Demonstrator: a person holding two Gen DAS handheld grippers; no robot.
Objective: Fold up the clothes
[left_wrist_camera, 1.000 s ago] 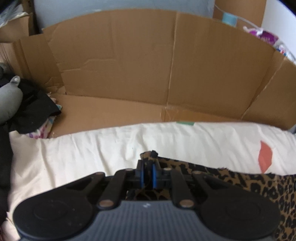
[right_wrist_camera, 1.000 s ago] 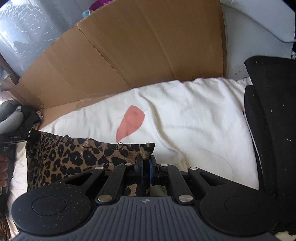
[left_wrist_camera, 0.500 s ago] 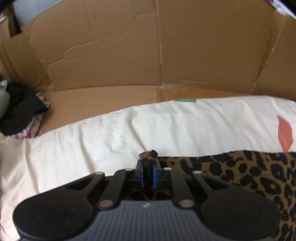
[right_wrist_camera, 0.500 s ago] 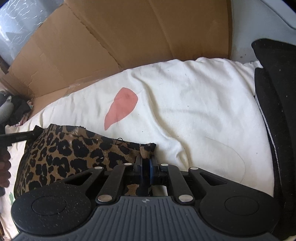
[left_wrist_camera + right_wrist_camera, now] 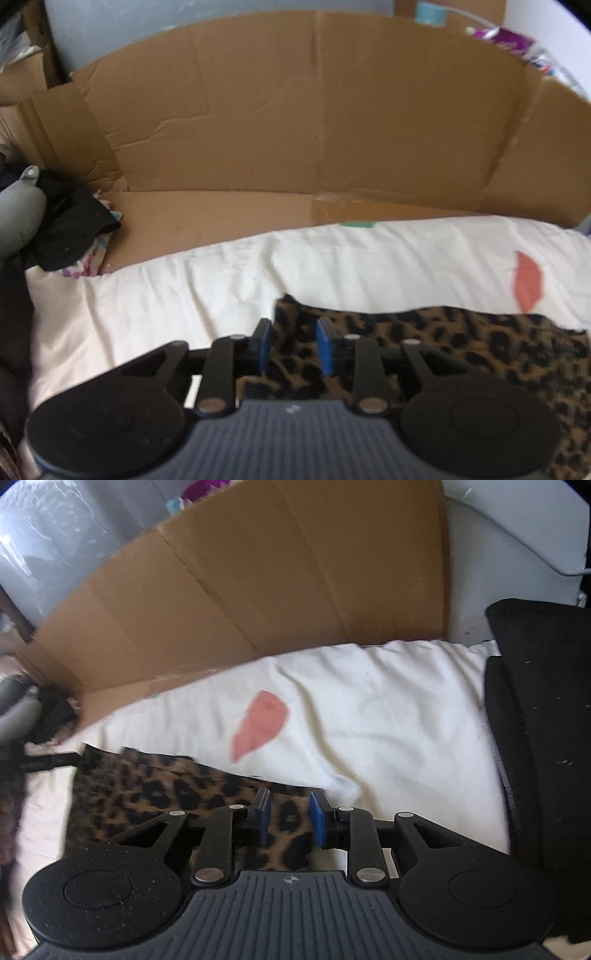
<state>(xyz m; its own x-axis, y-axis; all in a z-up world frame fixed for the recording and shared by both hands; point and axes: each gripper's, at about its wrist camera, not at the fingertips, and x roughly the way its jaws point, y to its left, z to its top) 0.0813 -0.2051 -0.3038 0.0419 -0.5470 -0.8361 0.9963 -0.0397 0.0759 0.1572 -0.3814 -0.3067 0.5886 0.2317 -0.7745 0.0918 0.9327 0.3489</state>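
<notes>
Cardboard sheet (image 5: pixel 314 122) stands behind the cream sheet (image 5: pixel 221 280); a black garment (image 5: pixel 546 709) borders the sheet's right edge. Leopard-print cloth (image 5: pixel 147 790) lies flat on the sheet, just in front of its red patch (image 5: pixel 260 723). Left gripper (image 5: pixel 291 345) and right gripper (image 5: pixel 290 818) both released, fingers parted over the cloth's far edge.

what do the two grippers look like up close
Both look alike: the left gripper and right gripper have a dark grey ribbed body, black linkage bars with silver pivot pins, round black discs on each side, and blue-padded fingers. The right one is speckled with pale dust. No cables visible.
</notes>
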